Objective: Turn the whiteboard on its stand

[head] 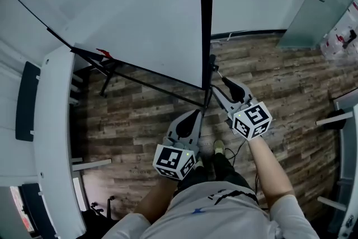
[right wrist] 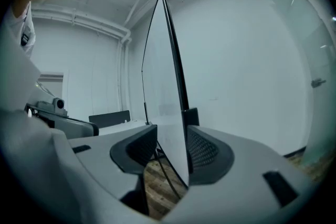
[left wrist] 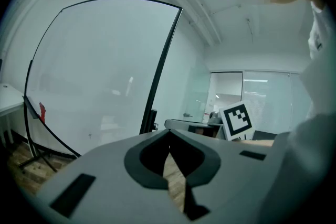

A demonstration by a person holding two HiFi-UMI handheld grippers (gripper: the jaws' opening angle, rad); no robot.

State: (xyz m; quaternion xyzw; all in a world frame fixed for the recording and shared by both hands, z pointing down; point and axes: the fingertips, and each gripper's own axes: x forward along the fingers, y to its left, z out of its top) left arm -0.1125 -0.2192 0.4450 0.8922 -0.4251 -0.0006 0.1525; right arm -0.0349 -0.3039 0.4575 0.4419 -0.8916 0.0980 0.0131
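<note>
On its stand (head: 112,73), the whiteboard (head: 123,14) is straddled at its edge by the right claw (right wrist: 172,131), jaws parted. The left claw (left wrist: 169,136) is closed, empty. Pushed ungripped, the edge may slip out, stalling the turn.

1. Whiteboard (head: 128,8) blocks the way ahead and to the left; its dark edge stands inside the right gripper's (right wrist: 172,131) parted jaws.
2. Stand bar (head: 156,89) crosses low beneath the board.
3. White desk (head: 53,137) closes off the left.
4. Wood floor (head: 279,81) to the right is open.
</note>
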